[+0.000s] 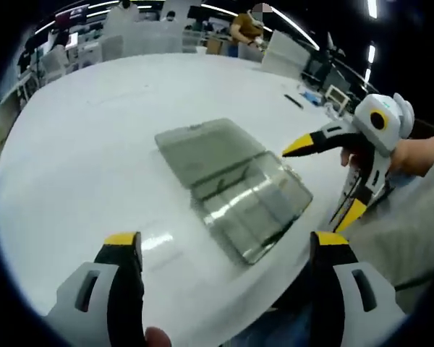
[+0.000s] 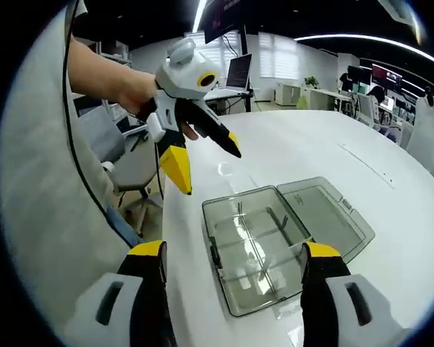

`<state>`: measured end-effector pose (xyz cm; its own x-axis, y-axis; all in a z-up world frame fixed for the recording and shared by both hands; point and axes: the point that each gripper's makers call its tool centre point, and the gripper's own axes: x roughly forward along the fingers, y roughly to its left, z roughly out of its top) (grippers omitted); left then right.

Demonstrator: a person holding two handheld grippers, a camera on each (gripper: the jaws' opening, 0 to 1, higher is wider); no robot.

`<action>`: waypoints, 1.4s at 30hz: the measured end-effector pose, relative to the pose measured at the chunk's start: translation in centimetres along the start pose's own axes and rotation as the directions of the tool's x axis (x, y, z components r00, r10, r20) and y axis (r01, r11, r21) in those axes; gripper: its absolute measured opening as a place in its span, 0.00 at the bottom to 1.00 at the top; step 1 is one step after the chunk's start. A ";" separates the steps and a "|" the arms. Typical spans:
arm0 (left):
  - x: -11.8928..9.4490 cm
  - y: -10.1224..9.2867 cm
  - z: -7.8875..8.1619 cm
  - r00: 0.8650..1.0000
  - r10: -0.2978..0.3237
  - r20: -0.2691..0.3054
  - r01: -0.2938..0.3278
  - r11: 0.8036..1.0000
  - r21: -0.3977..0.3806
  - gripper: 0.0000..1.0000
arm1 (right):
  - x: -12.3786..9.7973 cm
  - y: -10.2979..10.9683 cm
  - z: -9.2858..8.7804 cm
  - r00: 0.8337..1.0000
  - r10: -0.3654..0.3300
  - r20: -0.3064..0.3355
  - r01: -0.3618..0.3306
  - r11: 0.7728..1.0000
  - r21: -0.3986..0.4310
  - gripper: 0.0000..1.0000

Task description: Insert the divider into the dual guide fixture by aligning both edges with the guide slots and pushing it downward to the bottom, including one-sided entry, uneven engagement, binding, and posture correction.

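Hovering with jaws apart and empty, right gripper (image 2: 231, 271) sits nearest the open clear box (image 2: 275, 242), dead ahead at 12 o'clock, long axis toward 2; left gripper (image 1: 228, 253) likewise open.

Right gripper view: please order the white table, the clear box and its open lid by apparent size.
1. white table, largest.
2. clear box.
3. open lid.
The box looks only slightly larger than the lid and lies nearer the camera, so their order is unsure.

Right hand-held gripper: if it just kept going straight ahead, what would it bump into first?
Probably the open clear plastic box lying on the white table, directly between the right hand-held gripper jaws; depth is uncertain.
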<state>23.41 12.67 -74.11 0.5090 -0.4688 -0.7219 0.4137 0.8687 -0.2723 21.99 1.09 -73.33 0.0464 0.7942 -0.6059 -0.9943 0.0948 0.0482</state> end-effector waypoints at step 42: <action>2.0 5.0 -3.5 0.965 0.164 -0.206 -0.207 0.956 -0.207 0.60 | -0.9 -0.3 0.1 1.000 -0.010 0.025 0.011 0.999 -0.037 0.75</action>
<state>23.86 16.66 -79.19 0.4033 -0.2765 -0.8723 0.1342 0.9608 -0.2425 22.24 0.45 -72.72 0.0585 0.8078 -0.5866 -0.9967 0.0808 0.0119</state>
